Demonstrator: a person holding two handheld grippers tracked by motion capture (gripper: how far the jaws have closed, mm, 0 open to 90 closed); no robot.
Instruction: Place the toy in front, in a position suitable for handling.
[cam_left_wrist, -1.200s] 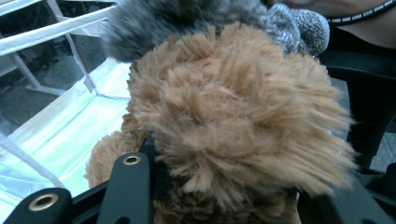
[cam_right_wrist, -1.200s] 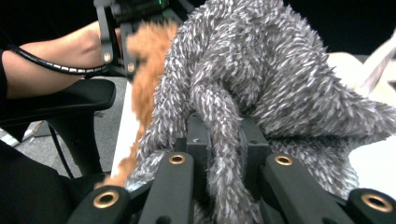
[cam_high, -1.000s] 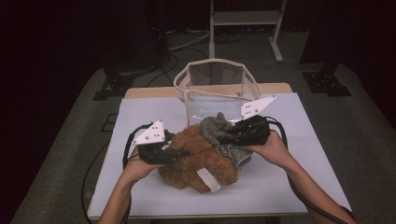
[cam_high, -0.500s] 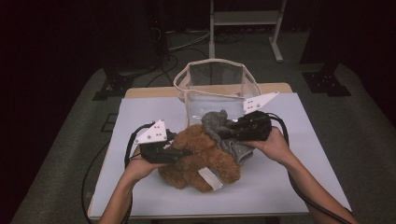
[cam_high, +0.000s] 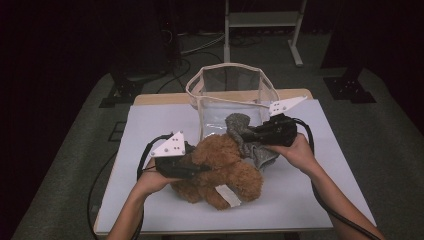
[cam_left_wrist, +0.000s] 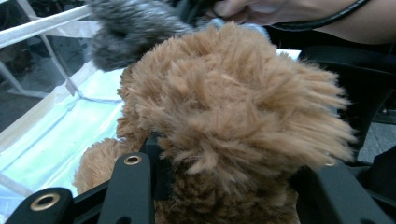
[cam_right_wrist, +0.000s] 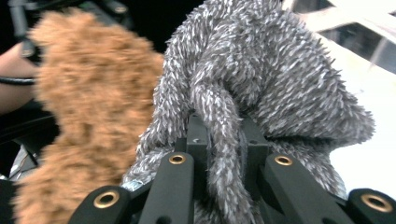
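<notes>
One white table (cam_high: 310, 200), dark room.

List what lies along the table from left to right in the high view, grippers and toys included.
left gripper → brown plush toy → grey plush toy → right gripper, with its hand farthest right. The clear bag stands behind the toys, so it is left out.
</notes>
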